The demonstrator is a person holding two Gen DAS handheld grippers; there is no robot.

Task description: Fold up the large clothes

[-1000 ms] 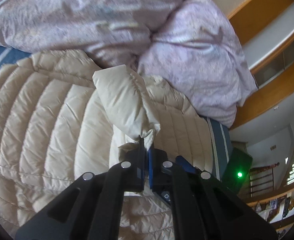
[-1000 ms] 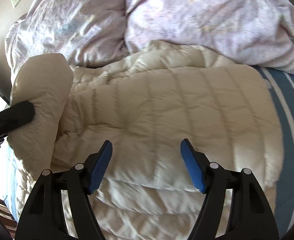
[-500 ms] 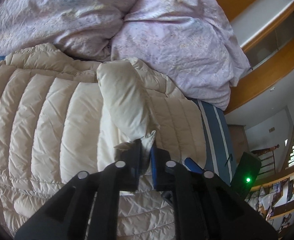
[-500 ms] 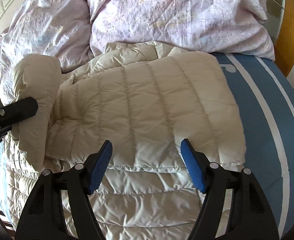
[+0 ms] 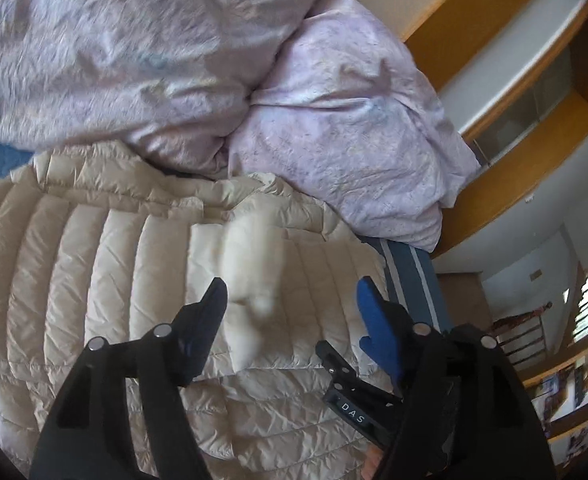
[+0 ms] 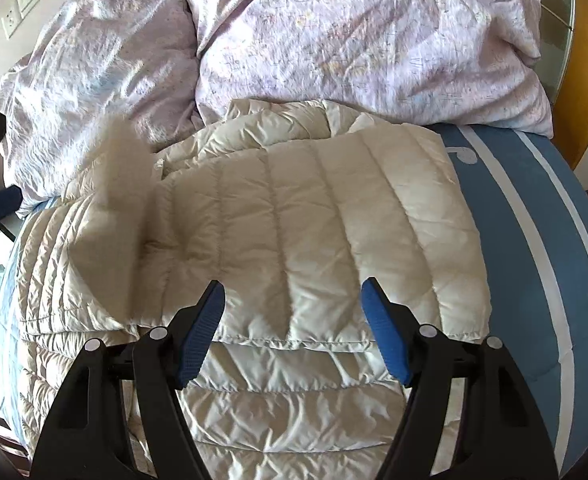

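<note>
"DAS" on black clamp (image 5: 352,411)

Cream quilted down jacket (image 6: 294,240), horizontal stitched channels, slight sheen, plain colour, no print. Its blurred sleeve (image 5: 254,256) same cream. Behind the jacket: crumpled pale lilac duvet (image 6: 354,40) with fine speckled print in darker purple and faint yellow. Under the jacket: blue bedsheet (image 6: 542,240) with white stripes, white and dark music-note motifs. Black-framed left gripper (image 5: 290,300), blue pads (image 5: 378,332); black-framed right gripper (image 6: 292,300), same ribbed blue pads (image 6: 200,336). Beyond the duvet in the left view: orange-brown wooden trim (image 5: 514,184) on off-white wall. White wall socket plate (image 6: 20,10) on beige wall.
</note>
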